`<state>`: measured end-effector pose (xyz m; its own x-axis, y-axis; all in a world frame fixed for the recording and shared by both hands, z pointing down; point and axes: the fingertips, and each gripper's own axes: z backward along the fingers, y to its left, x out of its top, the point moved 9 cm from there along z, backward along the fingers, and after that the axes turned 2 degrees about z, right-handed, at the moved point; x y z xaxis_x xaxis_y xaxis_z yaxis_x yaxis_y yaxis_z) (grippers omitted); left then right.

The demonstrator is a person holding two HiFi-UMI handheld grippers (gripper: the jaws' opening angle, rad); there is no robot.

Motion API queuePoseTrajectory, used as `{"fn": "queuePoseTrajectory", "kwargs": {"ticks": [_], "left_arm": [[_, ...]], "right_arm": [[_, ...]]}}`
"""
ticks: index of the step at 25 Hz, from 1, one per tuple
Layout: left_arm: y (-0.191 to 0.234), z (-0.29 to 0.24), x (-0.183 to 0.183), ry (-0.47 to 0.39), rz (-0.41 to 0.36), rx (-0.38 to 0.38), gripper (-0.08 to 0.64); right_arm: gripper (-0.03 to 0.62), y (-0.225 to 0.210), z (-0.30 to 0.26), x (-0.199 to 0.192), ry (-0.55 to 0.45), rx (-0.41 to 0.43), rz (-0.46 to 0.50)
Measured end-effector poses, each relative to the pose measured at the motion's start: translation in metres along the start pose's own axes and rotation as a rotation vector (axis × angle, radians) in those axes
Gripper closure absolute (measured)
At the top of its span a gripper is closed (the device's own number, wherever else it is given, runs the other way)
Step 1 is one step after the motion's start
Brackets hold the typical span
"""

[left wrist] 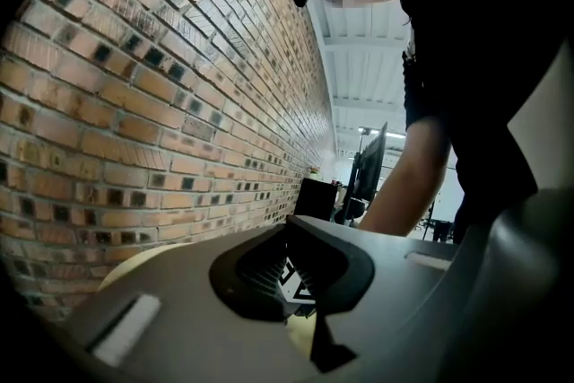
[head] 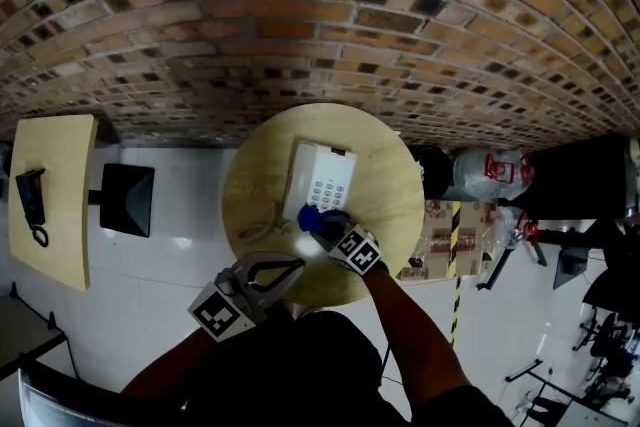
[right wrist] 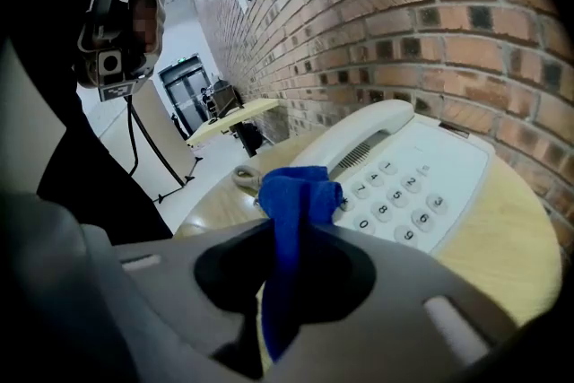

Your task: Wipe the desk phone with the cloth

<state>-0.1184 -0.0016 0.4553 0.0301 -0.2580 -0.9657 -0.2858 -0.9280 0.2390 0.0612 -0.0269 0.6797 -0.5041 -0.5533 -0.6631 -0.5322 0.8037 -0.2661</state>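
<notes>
A white desk phone (head: pixel 320 179) lies on the round wooden table (head: pixel 400 200), its keypad facing up. My right gripper (head: pixel 328 227) is shut on a blue cloth (head: pixel 316 217), which sits at the phone's near edge. In the right gripper view the cloth (right wrist: pixel 300 193) bunches up out of the gripper (right wrist: pixel 291 233) right beside the phone's (right wrist: pixel 421 184) lowest keys and handset (right wrist: pixel 359 134). My left gripper (head: pixel 298 264) hovers over the table's near edge, clear of the phone, shut with nothing in it. In its own view the left gripper (left wrist: pixel 291 230) points along the brick wall.
A coiled phone cord (head: pixel 258 223) lies left of the phone. A brick wall (head: pixel 320 25) stands right behind the table. To the left stands a second table (head: pixel 60 165) with a black handset (head: pixel 30 205), and a dark screen (head: pixel 127 198). Boxes (head: pixel 438 237) and a bag (head: pixel 490 173) sit to the right.
</notes>
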Motion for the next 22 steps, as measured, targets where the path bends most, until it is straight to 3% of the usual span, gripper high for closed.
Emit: {"fn": "queuePoseTrajectory", "kwargs": {"ticks": [3,5,15,18,21,22], "left_arm": [[-0.002,0.0,-0.001,-0.004,0.081,0.029,0.566],[-0.002,0.001,0.001,-0.014,0.096,0.04,0.568],[0.007,0.028,0.003,-0.026,0.077,0.094,0.567],[0.011,0.036,0.002,-0.017,0.068,0.106,0.567],[0.015,0.038,0.004,-0.013,-0.02,0.087,0.568],[0.015,0.039,0.002,-0.011,-0.003,0.093,0.567]], "right_arm": [[0.532,-0.014,0.009,0.01,-0.034,-0.028,0.008],[0.532,-0.035,0.017,0.028,-0.071,-0.061,0.027],[0.532,-0.124,0.01,0.133,-0.093,-0.182,0.126],[0.532,-0.124,-0.005,0.143,-0.076,-0.161,0.129],[0.532,-0.111,-0.011,0.142,-0.089,-0.137,0.132],[0.532,-0.105,-0.012,0.141,-0.094,-0.127,0.137]]}}
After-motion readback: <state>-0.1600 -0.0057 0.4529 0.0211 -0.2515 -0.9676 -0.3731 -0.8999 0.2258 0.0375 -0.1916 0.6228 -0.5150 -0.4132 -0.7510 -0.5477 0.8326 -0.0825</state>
